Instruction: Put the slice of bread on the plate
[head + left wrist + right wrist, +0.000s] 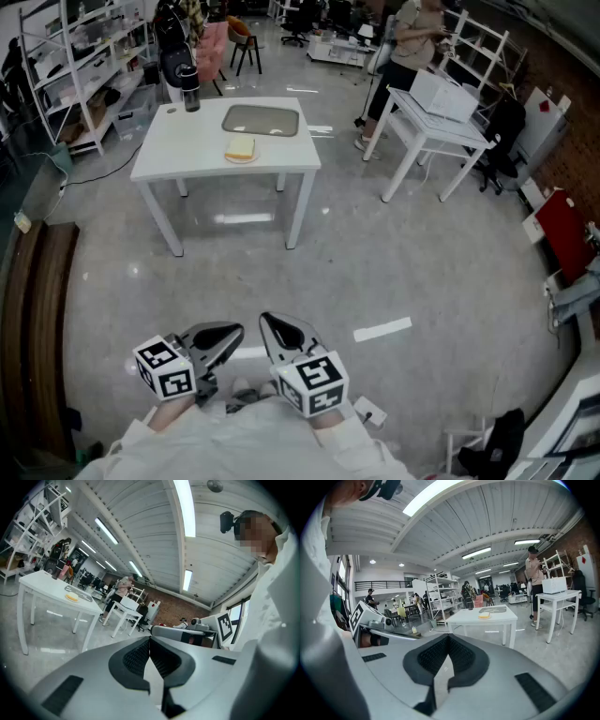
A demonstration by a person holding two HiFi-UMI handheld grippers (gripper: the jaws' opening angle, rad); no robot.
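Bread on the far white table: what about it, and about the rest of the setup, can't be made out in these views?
- Bread: too small in all three views to tell if a plate lies under it.
- Grey slab behind it: too far off in the head view to tell tray from mat.
- The person's hands: hidden under the left gripper and right gripper in the head view.

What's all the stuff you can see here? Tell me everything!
table: one, white, mid floor
slice of bread: one, yellow, near that table's front edge
tray: one, grey, behind the bread
cup: one, dark, table's back left
second table: one, white, right side
box: one, white, on it
person: one, standing beside it
left gripper: grey, jaws together, empty
right gripper: grey, jaws together, empty
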